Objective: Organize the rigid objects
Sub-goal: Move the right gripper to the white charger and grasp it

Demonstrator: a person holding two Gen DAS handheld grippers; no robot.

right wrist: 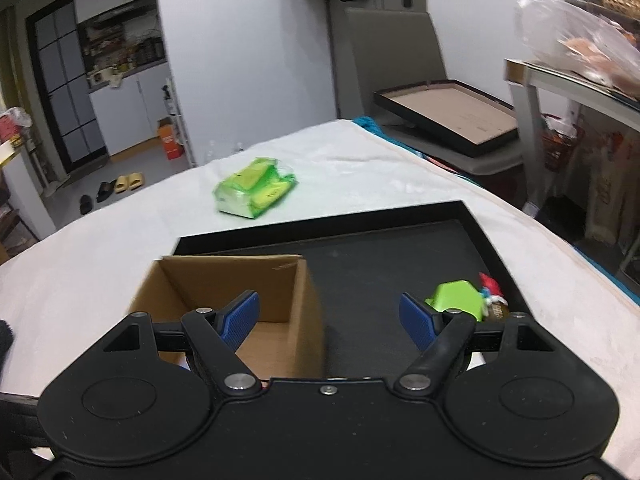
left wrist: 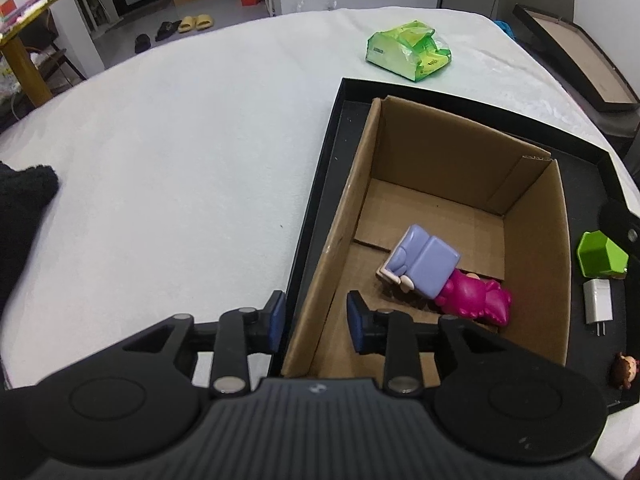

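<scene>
One cardboard box (left wrist: 460,152), five toys, one charger (left wrist: 598,306)

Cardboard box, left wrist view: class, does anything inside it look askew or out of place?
Yes. In the cardboard box, the lilac toy lies tipped, leaning on the magenta toy rather than standing. Both sit jumbled against the right wall.

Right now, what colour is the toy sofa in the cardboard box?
Lilac-blue sofa; clearest in the left wrist view.
</scene>
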